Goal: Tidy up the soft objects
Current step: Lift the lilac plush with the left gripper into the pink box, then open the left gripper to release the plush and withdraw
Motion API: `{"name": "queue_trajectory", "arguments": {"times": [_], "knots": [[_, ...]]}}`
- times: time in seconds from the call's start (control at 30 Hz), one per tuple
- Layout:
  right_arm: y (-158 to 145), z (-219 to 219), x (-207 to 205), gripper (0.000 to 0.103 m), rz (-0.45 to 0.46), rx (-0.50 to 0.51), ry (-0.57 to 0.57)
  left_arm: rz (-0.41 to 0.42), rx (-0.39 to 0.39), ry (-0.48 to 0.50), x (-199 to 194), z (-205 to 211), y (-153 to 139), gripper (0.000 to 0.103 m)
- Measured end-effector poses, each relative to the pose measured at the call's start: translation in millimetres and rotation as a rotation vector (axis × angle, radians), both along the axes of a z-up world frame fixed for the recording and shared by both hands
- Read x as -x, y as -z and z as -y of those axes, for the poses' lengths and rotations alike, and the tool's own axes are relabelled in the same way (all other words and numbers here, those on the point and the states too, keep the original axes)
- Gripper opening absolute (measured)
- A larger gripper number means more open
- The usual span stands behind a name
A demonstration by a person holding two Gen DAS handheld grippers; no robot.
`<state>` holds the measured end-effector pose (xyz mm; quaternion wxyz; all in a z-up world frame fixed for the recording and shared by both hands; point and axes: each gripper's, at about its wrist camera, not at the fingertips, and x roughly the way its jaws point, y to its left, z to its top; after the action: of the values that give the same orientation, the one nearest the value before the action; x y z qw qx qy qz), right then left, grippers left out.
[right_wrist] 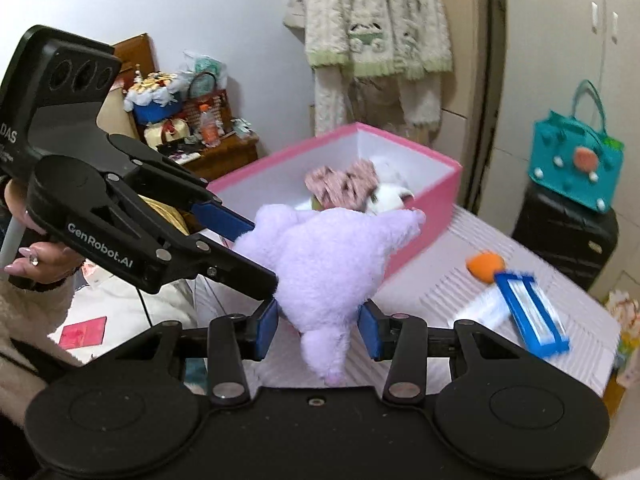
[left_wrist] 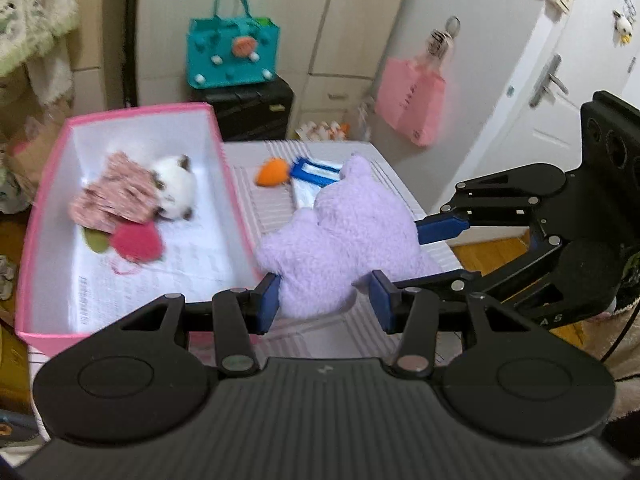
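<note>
Lilac plush (left_wrist: pixel 340 240): it hangs between the two grippers, above the table edge and just beside the pink box, lifted off the surface.
Left gripper (left_wrist: pixel 326 300): the blue pads press on a lower lobe of the plush; jaws are narrow and clamped on it.
Right gripper (right_wrist: pixel 318 328): the pads squeeze another part of the plush, and a thin lobe hangs down between them; jaws are partly closed on the soft body.
Hand (right_wrist: pixel 44 260): it holds the left gripper's handle, seen at the left side of the right wrist view.
Table (left_wrist: pixel 352 332): white, ribbed top, under the plush.
Box (left_wrist: pixel 140 114): pink outside, white inside, it stands open on the table.
Inside box: a white-and-brown toy (left_wrist: pixel 176 190), a pink patterned cloth (left_wrist: pixel 116 200), a red felt piece (left_wrist: pixel 138 242) and a green piece (left_wrist: pixel 94 242).
Carrot (left_wrist: pixel 272 172): orange, on the table behind the plush.
Blue frame (right_wrist: pixel 532 316): it lies touching the carrot.
Teal bag (left_wrist: pixel 232 52): on a black case (left_wrist: pixel 252 108), far behind.
</note>
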<state>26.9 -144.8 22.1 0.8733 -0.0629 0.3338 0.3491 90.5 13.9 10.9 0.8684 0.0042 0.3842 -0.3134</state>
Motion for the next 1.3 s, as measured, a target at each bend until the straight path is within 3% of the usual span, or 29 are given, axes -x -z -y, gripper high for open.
{"name": "queue_trajectory", "arguments": {"times": [0.3, 0.6, 0.87, 1.23, 1.3], "knots": [[-5.7, -41.9, -68.2, 0.048, -0.036, -0.037, -0.091, -0.020, 0.036, -0.139, -40.2, -54.1, -3.9, 0.046], [17.9, -81.5, -135.7, 0.047, -0.195, 0.035, -0.147, -0.192, 0.065, -0.215, -98.9, -88.3, 30.8, 0.046], [25.7, -98.3, -146.5, 0.047, -0.226, 0.160, -0.173, -0.290, 0.069, -0.177, -120.7, -93.2, 54.4, 0.046], [35.3, -115.6, -154.9, 0.047, -0.188, 0.304, -0.128, -0.310, -0.023, -0.173, -130.3, -83.1, 66.2, 0.052], [37.6, -116.2, -157.4, 0.051, -0.177, 0.329, -0.119, -0.287, -0.044, -0.187, -128.3, -82.1, 64.5, 0.053]]}}
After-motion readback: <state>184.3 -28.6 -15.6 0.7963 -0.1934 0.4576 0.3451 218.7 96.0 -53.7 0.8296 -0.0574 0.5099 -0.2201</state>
